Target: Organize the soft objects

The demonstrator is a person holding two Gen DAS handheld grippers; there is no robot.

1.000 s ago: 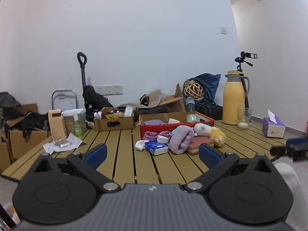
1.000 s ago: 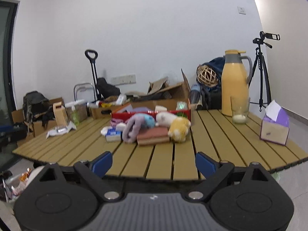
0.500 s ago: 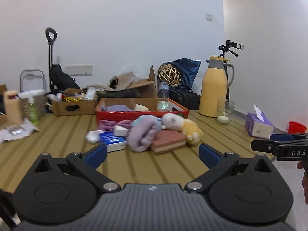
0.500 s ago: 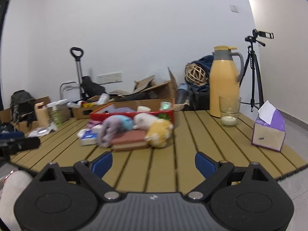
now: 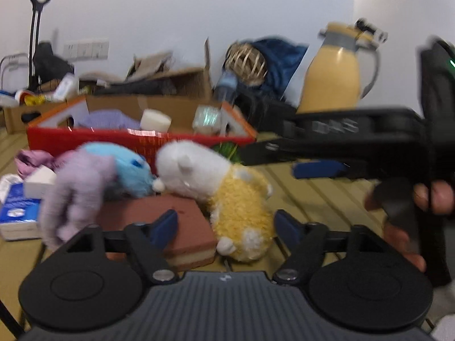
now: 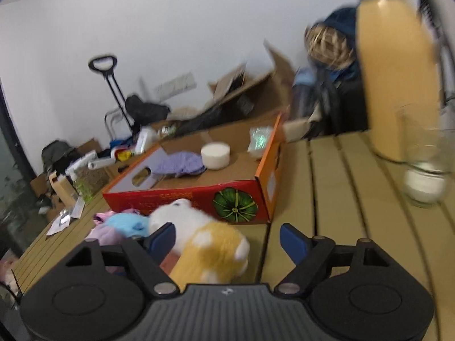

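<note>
Both tools have their jaws partly apart and closing, neither holding anything. Between the left tool's (image 5: 226, 226) fingers sits the yellow-and-white plush (image 5: 227, 190), its yellow end nearest, untouched by the pads, leaning on a brown sponge block (image 5: 176, 221) to the left. The right tool (image 6: 227, 237) frames the same plush from the other side. Just beyond both lies the red cardboard box (image 6: 196, 196) on the slatted tabletop (image 6: 341, 199).

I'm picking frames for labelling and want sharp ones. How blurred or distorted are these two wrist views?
Left wrist view: motion-smeared throughout; the plush toy and yellow flask have soft edges. Right wrist view: blur is worst at right, streaking the glass; the red box stays readable. Both show fisheye bending and dark corners.
</note>
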